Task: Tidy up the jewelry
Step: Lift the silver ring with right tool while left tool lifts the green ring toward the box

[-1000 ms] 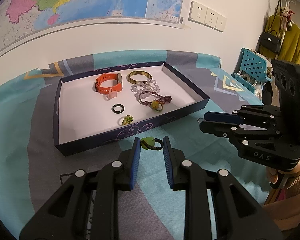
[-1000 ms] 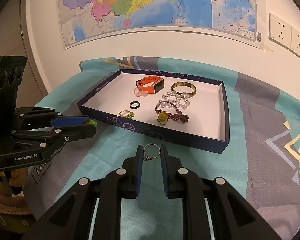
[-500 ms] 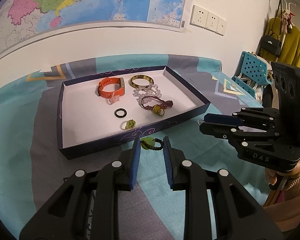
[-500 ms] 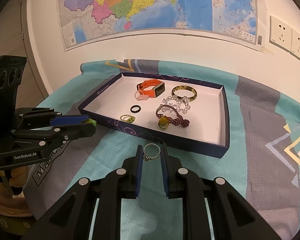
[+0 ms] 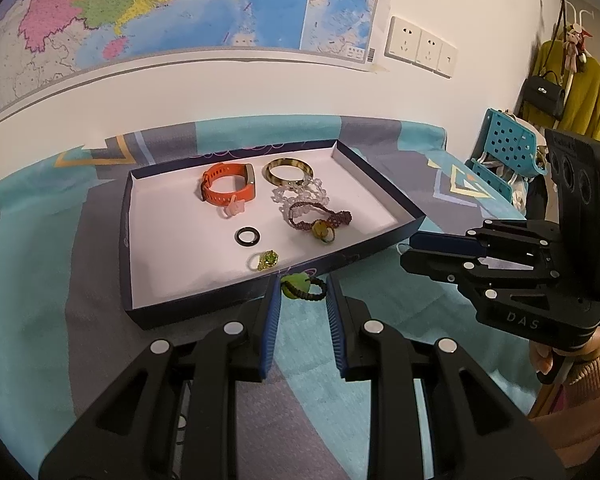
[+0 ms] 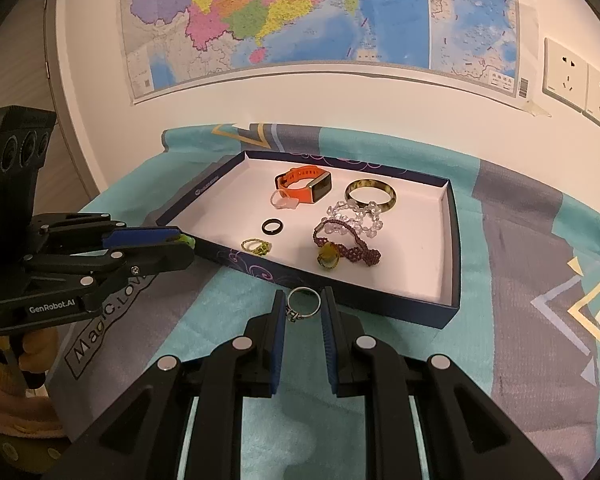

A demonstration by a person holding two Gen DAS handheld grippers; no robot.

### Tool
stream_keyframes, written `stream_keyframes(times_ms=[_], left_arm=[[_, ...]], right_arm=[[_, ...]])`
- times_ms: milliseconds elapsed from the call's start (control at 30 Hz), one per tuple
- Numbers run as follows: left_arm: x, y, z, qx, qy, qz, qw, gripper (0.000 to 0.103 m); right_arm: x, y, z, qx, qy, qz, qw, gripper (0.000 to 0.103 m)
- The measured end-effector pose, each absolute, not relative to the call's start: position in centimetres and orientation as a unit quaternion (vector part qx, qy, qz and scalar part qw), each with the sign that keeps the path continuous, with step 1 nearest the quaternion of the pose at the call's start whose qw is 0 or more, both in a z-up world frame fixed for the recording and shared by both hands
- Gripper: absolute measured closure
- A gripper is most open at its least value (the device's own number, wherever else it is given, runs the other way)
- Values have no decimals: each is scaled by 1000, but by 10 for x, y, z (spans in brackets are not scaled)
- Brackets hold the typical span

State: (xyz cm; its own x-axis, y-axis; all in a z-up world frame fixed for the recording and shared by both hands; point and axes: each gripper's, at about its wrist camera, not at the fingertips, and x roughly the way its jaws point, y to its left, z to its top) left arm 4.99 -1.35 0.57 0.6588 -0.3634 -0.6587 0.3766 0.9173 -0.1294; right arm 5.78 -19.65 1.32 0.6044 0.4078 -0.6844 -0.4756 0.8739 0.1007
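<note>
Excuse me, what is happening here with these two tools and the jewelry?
A person is sorting jewelry into a shallow box. The left gripper holds a braided ring with a green bead, the right gripper a thin silver ring, both just outside the box. Bracelets, an orange watch and other rings already lie inside.

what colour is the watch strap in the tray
Orange; the watch shows best in the right wrist view.

Two claw-mounted fisheyes, angled down, near, sharing the tray (image 5: 384, 196).

Shiny metal ring (image 6: 303, 304); soft matt cloth (image 6: 520, 248).
</note>
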Motion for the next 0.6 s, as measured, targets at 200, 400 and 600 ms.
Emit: stream_keyframes(times_ms=[200, 400, 600], left_arm=[[51, -14, 6, 9, 359, -203, 911, 80], [54, -13, 8, 9, 357, -203, 912, 80], [56, -13, 9, 9, 355, -202, 913, 80]], right_arm=[[59, -196, 13, -45, 369, 247, 895, 87], [60, -194, 13, -46, 369, 247, 895, 87], [60, -194, 13, -46, 369, 247, 895, 87]])
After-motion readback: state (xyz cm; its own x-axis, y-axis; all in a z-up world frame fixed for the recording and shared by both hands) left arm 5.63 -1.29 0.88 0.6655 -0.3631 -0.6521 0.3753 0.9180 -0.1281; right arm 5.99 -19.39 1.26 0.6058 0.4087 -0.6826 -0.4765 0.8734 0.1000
